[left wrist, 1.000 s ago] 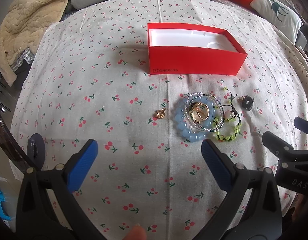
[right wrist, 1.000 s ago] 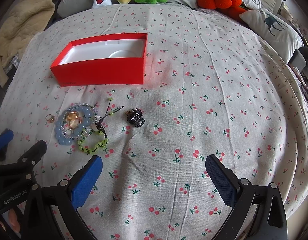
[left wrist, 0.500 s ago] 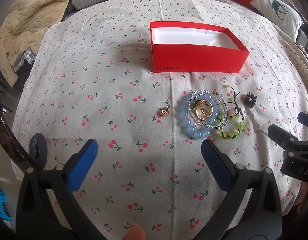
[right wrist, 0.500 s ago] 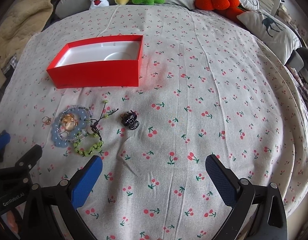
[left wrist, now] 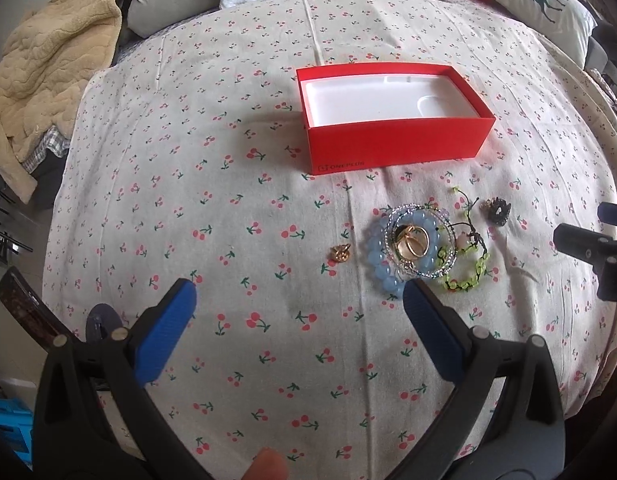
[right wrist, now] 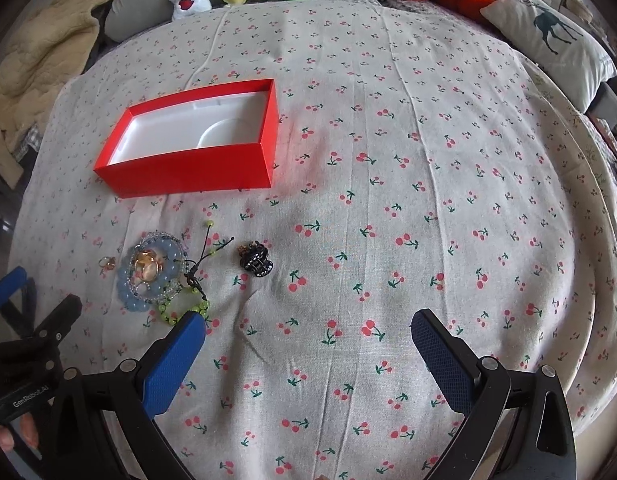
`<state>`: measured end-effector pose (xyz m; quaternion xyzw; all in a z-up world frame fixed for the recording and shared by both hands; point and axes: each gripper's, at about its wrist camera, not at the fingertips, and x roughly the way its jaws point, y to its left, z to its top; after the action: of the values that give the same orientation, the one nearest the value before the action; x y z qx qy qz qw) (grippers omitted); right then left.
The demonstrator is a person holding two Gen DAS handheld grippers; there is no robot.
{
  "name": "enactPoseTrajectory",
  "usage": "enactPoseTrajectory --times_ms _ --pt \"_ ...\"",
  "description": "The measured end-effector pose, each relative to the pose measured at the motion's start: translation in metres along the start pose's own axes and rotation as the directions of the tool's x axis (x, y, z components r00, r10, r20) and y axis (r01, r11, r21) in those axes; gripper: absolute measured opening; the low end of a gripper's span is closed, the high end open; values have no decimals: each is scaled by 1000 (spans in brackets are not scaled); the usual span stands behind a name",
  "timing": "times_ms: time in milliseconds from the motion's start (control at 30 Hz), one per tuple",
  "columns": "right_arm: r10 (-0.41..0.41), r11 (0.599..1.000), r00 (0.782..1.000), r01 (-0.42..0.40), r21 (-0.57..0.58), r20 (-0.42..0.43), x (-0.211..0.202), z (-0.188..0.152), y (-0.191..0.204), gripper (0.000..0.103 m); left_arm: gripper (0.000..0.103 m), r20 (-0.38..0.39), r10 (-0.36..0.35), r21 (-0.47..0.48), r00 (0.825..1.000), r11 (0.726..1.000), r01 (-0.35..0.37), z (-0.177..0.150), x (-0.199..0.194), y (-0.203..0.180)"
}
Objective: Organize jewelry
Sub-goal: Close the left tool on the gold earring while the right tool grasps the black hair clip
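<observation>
both grippers hover over the cherry-print cloth [left wrist: 228, 208], left gripper [left wrist: 298, 300] and right gripper [right wrist: 308, 332] each with jaws spread wide, holding nothing. the jewelry pile [left wrist: 424, 246] lies just in front of the red box [left wrist: 396, 142], a small gold charm [left wrist: 341, 253] beside it.

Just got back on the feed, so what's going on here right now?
Nothing is picked up yet. Both the left tool and the right tool are open and hold nothing above the cherry-print cloth. The jewelry pile, a small gold charm and a black hair clip lie on the cloth. The red box sits open with nothing inside.
</observation>
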<state>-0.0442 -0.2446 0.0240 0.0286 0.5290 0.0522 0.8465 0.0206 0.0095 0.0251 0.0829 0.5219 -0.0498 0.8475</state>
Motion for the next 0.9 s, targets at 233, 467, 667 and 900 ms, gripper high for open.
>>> enactPoseTrajectory --times_ms 233,467,667,900 --pt "70 996 996 -68 52 -48 15 19 -10 103 103 -43 -96 -45 994 995 94 18 10 15" --pt "189 977 980 -181 112 -68 33 31 -13 88 85 -82 -207 -100 975 975 199 21 34 19" --pt "222 969 970 -209 130 -102 49 39 -9 70 65 -126 -286 -155 950 952 266 24 50 23" --pt "221 971 967 -206 121 -127 66 43 -2 59 41 -193 -268 -94 944 963 254 24 65 10"
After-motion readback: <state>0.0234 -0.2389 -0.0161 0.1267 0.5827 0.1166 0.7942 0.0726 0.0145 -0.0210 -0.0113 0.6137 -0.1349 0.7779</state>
